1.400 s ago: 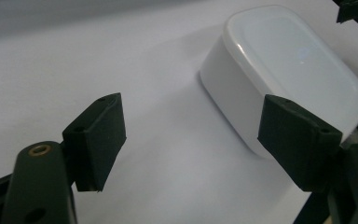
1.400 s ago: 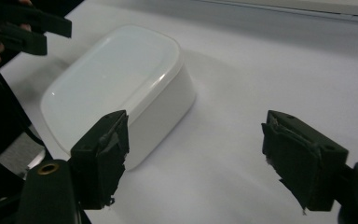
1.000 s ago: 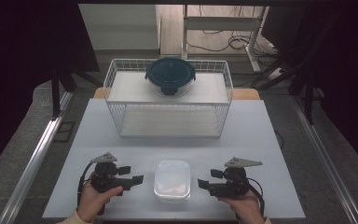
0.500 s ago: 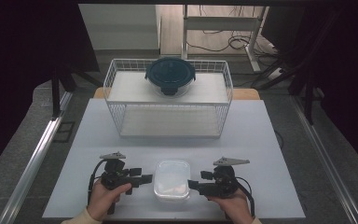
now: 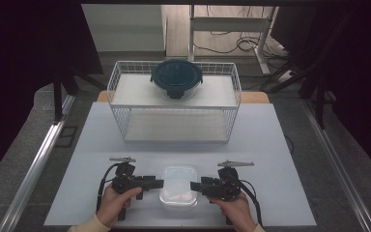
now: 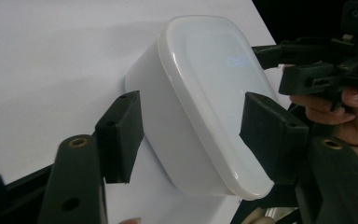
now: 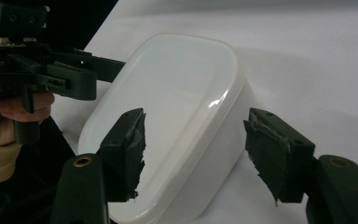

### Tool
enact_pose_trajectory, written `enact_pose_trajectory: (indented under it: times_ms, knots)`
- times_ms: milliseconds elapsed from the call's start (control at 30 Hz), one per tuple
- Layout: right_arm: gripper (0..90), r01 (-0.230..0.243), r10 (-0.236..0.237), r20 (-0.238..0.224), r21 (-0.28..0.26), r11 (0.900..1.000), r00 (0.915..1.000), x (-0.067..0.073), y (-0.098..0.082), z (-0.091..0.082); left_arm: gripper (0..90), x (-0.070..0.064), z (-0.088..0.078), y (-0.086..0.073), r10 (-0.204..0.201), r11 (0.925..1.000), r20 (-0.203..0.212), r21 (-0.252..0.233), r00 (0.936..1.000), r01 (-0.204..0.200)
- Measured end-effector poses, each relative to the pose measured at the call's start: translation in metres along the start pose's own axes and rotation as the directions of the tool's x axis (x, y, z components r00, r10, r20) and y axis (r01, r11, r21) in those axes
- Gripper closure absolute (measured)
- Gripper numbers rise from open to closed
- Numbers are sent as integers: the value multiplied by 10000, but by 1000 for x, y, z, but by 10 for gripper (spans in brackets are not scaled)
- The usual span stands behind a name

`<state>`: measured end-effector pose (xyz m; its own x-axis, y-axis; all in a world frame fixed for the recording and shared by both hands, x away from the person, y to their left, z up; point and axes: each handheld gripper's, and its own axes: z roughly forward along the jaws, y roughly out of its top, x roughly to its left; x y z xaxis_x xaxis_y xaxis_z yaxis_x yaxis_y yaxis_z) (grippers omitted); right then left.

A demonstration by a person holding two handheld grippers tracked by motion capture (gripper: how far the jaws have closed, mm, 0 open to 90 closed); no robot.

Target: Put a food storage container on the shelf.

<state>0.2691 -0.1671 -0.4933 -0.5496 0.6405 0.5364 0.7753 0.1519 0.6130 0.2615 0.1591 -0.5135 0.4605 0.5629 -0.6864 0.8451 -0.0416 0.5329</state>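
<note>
Broadly, a white table (image 5: 270, 145) fills the middle of the high view, with dark floor and a metal rail to either side. At its far edge stands a white wire basket (image 5: 174, 104) with two levels; on the upper level sits a round dark-lidded container (image 5: 176, 77), roughly centred.

Near the person's edge of the table lies a translucent rectangular food container (image 5: 178, 186) with a pale lid pressed on, resting flat on the tabletop. It sits between the two grippers, which point at each other across it.

From the left side comes the left gripper (image 5: 155, 183), its tips at the container's left end. In the left gripper view (image 6: 191, 135) its jaws have just been closing and stand partly apart, one beside the container's wall and one over the lid, with the container's end between them; the pads do not clearly press on it.

Opposite it, the right gripper (image 5: 195, 185) does likewise. In the right gripper view (image 7: 196, 149) its jaws have just been closing, straddling the container's end, with a visible gap at the outer pad (image 7: 272, 149).
</note>
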Motion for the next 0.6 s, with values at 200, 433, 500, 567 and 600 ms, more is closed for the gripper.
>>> enact_pose_trajectory:
  times_ms: [200, 433, 500, 567, 600]
  knots:
    - [447, -441, 442, -191, 49, 9990, 9988, 0, -1, 3, 462, 1, 4, 0, -209, 9997, 328, 129, 9992, 205]
    - [599, -944, 944, -145, 7, 9955, 9954, -1, -4, 4, 617, 1, 7, 0, -432, 9990, 410, 94, 9982, 428]
    - [619, -1171, 1171, -211, 30, 9931, 9929, -2, -5, 3, 642, 1, 7, 0, -525, 9986, 390, 108, 9979, 521]
    - [631, -1253, 1252, -246, -11, 9921, 9918, -2, -5, 2, 652, -1, 6, -1, -503, 9987, 325, 19, 9982, 503]
    - [637, -1246, 1245, -253, -29, 9922, 9919, -2, -5, 2, 658, -1, 5, -2, -570, 9984, 341, -7, 9978, 570]
